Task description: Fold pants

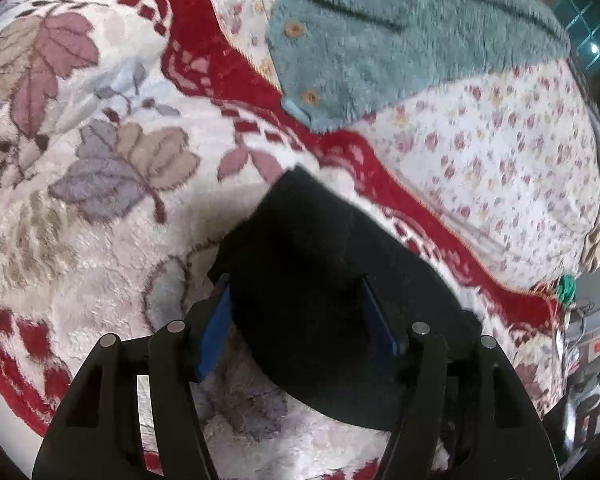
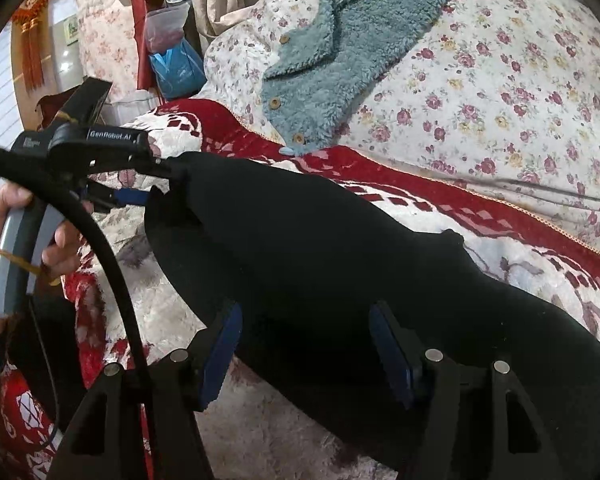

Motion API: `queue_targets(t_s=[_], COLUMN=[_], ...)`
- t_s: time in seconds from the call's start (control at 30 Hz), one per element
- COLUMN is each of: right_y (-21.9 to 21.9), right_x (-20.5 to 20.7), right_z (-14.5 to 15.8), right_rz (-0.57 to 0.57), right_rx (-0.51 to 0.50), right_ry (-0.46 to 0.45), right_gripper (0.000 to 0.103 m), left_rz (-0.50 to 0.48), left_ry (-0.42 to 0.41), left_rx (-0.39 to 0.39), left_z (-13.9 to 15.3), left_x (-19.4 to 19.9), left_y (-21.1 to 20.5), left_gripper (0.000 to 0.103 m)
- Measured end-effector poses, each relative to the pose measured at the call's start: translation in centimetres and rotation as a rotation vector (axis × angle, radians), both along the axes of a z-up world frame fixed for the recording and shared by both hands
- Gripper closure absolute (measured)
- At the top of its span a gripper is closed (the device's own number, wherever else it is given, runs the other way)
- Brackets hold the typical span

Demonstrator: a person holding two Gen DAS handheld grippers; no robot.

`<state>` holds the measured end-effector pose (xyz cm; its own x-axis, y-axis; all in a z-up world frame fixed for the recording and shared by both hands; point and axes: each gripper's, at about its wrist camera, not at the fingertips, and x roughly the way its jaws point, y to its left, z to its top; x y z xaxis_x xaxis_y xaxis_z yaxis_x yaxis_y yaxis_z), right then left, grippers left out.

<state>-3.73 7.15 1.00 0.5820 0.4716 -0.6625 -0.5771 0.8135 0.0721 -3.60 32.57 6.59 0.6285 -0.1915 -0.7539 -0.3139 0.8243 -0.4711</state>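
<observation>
Black pants [image 1: 308,240] lie folded in a long band [image 2: 300,220] on a plush red-and-white blanket [image 1: 100,240]. My left gripper [image 1: 294,284] straddles one end of the band. Its blue pads stand apart on either side of the cloth and do not press it. In the right wrist view the left gripper [image 2: 158,184] sits at the band's far left end, held by a person's hand [image 2: 60,240]. My right gripper [image 2: 304,306] is open over the near part of the band, with black cloth between its blue pads [image 2: 220,344].
A teal fleece garment [image 1: 380,40] with wooden buttons lies beyond the pants [image 2: 340,52] on a floral quilt [image 2: 500,80]. A black cable [image 2: 100,240] loops in front of the left gripper. Bags and a curtain [image 2: 176,68] stand at the bed's far left edge.
</observation>
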Motion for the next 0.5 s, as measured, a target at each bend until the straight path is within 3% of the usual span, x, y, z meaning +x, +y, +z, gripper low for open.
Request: queue_targets(t_s=[0.13,0.27,0.47,0.5], right_y=[0.4,0.4,0.5,0.5], right_x=[-0.1,0.0,0.2,0.3], right_z=[0.0,-0.1,-0.7,-0.7], right_rz=[0.013,0.01,0.034,0.04], right_rx=[-0.028,-0.024,-0.037,-0.03], right_ry=[-0.026,-0.031,-0.034,-0.033], right_gripper=[0.039,0.039,0.039,0.04], left_rz=[0.021,-0.001,-0.016,-0.033], left_ry=[-0.026,0.018,-0.032,-0.043], left_rx=[0.018,-0.004,-0.02,-0.015], left_z=[0.6,-0.6,-0.4,-0.5], left_x=[-0.3,0.8,2.3,2.5], left_y=[1.0,1.0,0.0,-0.4], left_gripper=[0.036,0.036,0.037,0.051])
